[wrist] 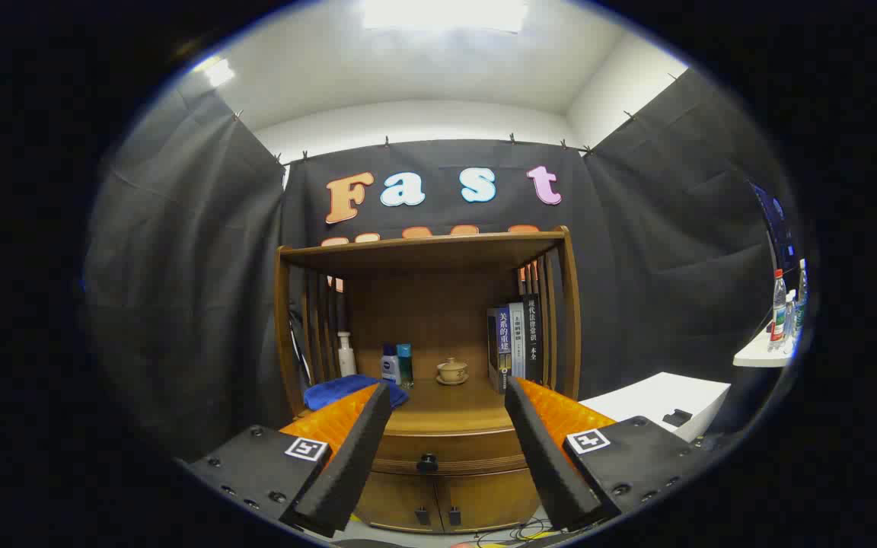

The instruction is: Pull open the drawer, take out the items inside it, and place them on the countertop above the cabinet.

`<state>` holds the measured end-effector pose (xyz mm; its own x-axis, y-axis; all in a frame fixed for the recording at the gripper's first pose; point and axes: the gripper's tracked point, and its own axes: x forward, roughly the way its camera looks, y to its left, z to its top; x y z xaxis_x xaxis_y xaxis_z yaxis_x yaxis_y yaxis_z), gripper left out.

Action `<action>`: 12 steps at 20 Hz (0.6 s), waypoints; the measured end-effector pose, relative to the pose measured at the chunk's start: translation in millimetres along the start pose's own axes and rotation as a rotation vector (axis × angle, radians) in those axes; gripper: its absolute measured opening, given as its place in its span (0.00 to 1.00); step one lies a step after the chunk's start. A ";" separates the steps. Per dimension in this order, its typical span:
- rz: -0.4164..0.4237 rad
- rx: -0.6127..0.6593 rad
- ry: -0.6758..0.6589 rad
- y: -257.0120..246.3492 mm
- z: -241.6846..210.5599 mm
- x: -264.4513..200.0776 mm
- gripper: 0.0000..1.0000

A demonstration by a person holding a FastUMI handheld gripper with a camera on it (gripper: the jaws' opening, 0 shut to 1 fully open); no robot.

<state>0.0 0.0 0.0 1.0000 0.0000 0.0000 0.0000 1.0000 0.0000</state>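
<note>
A wooden cabinet (423, 320) stands ahead against the booth wall. Its drawer (450, 450) is closed, with a dark round knob (427, 461) at the front centre. The knob sits beyond and between my fingers, slightly below their tips. My gripper (448, 396) is open, with nothing between the fingers. On the countertop (454, 415) above the drawer lie a folded blue cloth (347, 390), a white pump bottle (345, 354), two small bottles (397, 364), a lidded tea cup on a saucer (452, 371) and several upright books (515, 342).
Two small cabinet doors (438, 502) sit below the drawer. A shelf roof (423, 247) covers the countertop, with slatted sides. A white box (663, 403) stands to the right of the cabinet. Water bottles (781, 308) stand on a white table at the far right. Cables (515, 533) lie on the floor.
</note>
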 end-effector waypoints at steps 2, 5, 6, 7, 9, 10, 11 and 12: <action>0.001 0.000 0.000 -0.2 -0.1 1.3 0.98; -0.002 0.001 -0.002 -1.6 0.7 0.4 0.98; -0.002 0.002 -0.003 -1.7 0.6 0.2 0.98; -0.002 0.002 -0.004 -2.0 1.4 -0.3 0.98; -0.004 0.003 -0.005 -2.1 1.6 -0.5 0.98; -0.004 0.003 -0.005 -2.2 1.3 0.5 0.98; -0.003 0.003 -0.005 -1.5 0.9 0.5 0.98; -0.002 0.002 -0.005 -1.0 0.7 0.5 0.98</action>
<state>0.5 -1.0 0.7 1.0000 -0.0021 0.0052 0.0021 1.0000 0.0024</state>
